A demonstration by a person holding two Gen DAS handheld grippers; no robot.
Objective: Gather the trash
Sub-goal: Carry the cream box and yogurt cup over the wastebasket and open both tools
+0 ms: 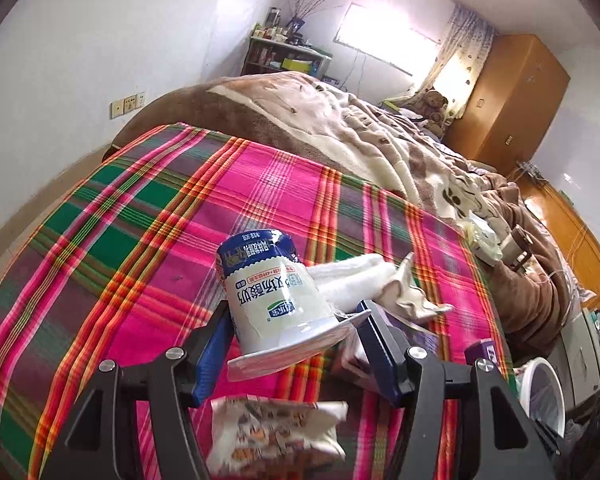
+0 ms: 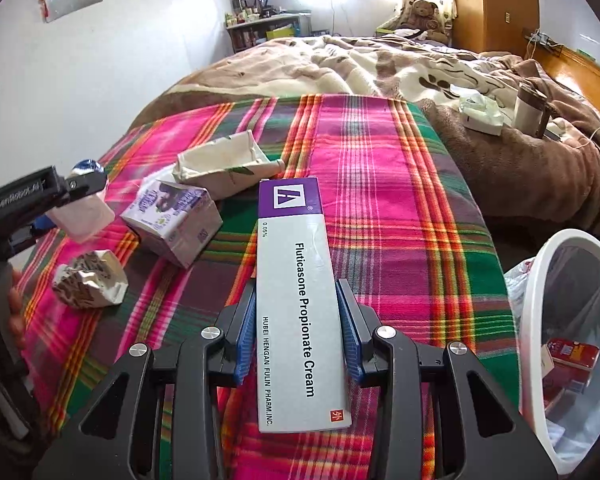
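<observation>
My left gripper (image 1: 294, 316) is shut on an upside-down white and blue yogurt cup (image 1: 268, 292), held above the plaid blanket (image 1: 140, 216). In the right wrist view the left gripper (image 2: 80, 196) shows at far left with the cup (image 2: 82, 216). My right gripper (image 2: 298, 320) is shut on a long grey and purple cream box (image 2: 296, 300), lifted over the blanket (image 2: 400, 200). A crumpled snack wrapper (image 1: 276, 432) lies below the left gripper; it also shows in the right wrist view (image 2: 90, 280). A purple milk carton (image 2: 172, 220) and a flattened white carton (image 2: 224, 164) lie on the blanket.
A white trash bin (image 2: 572, 344) with a liner and red trash stands at the bed's right edge; it also shows in the left wrist view (image 1: 540, 392). A brown quilt (image 2: 380, 64) with a tissue pack (image 2: 480, 116) and a tumbler (image 2: 530, 108) lies beyond.
</observation>
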